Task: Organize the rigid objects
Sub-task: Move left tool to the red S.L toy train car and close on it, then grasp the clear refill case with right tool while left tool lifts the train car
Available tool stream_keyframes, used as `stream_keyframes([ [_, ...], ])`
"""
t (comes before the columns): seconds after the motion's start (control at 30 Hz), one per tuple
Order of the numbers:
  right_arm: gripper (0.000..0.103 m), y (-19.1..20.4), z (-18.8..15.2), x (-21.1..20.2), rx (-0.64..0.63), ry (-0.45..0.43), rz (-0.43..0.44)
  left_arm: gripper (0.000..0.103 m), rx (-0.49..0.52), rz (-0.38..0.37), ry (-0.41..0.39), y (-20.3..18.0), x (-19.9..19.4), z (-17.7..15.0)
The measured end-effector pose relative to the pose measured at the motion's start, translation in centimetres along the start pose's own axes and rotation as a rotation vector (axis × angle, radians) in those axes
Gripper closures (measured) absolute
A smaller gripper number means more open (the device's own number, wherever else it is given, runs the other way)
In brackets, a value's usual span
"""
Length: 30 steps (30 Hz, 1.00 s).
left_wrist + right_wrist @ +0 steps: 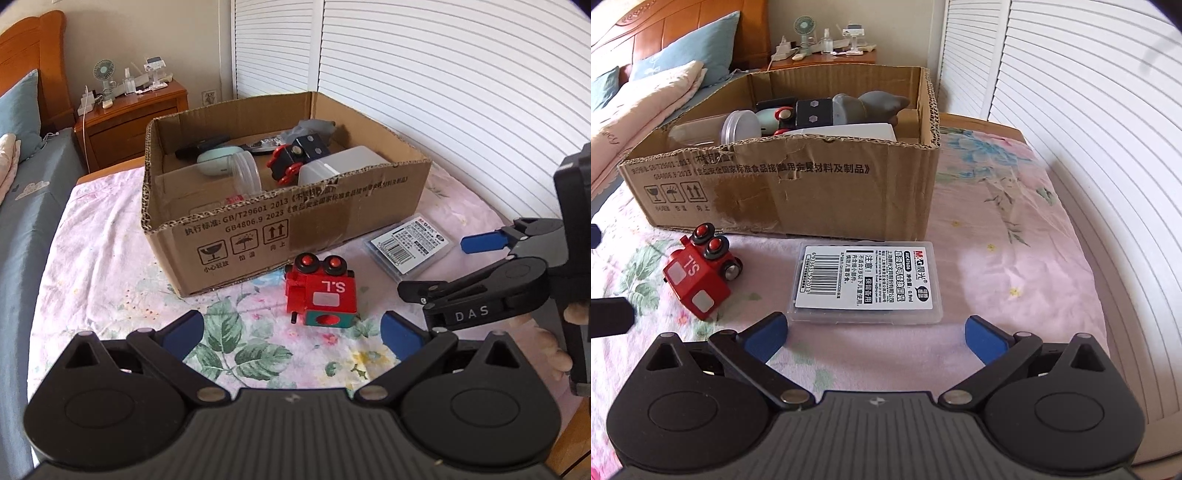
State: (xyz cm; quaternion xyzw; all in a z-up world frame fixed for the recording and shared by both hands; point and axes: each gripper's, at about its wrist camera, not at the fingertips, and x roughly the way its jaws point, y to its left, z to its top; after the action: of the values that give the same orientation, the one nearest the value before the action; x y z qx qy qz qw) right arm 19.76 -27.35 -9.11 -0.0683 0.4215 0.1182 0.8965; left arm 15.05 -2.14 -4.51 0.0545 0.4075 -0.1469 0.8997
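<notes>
A red toy train car [320, 295] [700, 273] lies tipped over on the flowered bedsheet, just in front of an open cardboard box [258, 225] [812, 184]. To its right rests a clear plastic case [408, 245] [866, 282] with a white barcode label. My left gripper [291, 334] hovers open just short of the toy car. Over the sheet near the plastic case, my right gripper [875, 336] stands open with nothing held; it also shows from the side in the left wrist view [436, 266]. The box holds a black-and-red toy [295, 157], a white container [340, 164], a clear jar and other items.
The sheet covers a low wooden surface beside a bed [646, 96] with pillows on the left. A wooden nightstand [133, 118] with a small fan stands behind the box. White louvred doors [443, 92] line the right side. A hand shows at the right gripper's handle [554, 350].
</notes>
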Motion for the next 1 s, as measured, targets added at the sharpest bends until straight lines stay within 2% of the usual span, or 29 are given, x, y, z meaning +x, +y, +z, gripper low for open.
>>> stream_keyframes([
  [0.13, 0.0, -0.1, -0.3, -0.1, -0.016, -0.013, 0.012, 0.002, 0.015, 0.0, 0.009, -0.3, 1.3, -0.2],
  [0.23, 0.0, -0.3, -0.6, -0.3, -0.028, -0.03, 0.022, 0.002, 0.006, 0.0, -0.014, -0.3, 1.7, -0.2],
  [0.33, 0.0, -0.4, -0.9, -0.3, -0.034, -0.047, 0.028, 0.006, -0.004, -0.032, -0.033, -0.4, 1.9, 0.1],
  [0.4, 0.0, -0.4, -0.9, -0.4, -0.037, -0.05, 0.029, 0.013, 0.003, -0.037, -0.043, -0.6, 2.2, 0.4],
  [0.47, 0.0, -0.4, -0.9, -0.4, -0.037, -0.049, 0.03, 0.027, 0.017, -0.038, -0.039, -0.9, 2.8, 0.7],
  [0.63, 0.0, -0.4, -1.0, -0.5, -0.037, -0.048, 0.029, 0.044, 0.028, -0.061, -0.002, -1.2, 4.7, 0.8],
  [0.7, 0.0, -0.4, -1.1, -0.5, -0.036, -0.048, 0.028, 0.051, 0.033, -0.054, -0.01, -1.3, 4.8, 0.9],
  [0.8, 0.0, -0.3, -1.1, -0.6, -0.032, -0.047, 0.024, 0.053, 0.006, -0.06, -0.005, -1.0, 4.6, 1.0],
  [1.0, 0.0, -0.1, -0.7, -0.2, -0.034, -0.043, 0.025, 0.053, -0.031, -0.008, 0.01, 0.4, 3.7, 0.1],
])
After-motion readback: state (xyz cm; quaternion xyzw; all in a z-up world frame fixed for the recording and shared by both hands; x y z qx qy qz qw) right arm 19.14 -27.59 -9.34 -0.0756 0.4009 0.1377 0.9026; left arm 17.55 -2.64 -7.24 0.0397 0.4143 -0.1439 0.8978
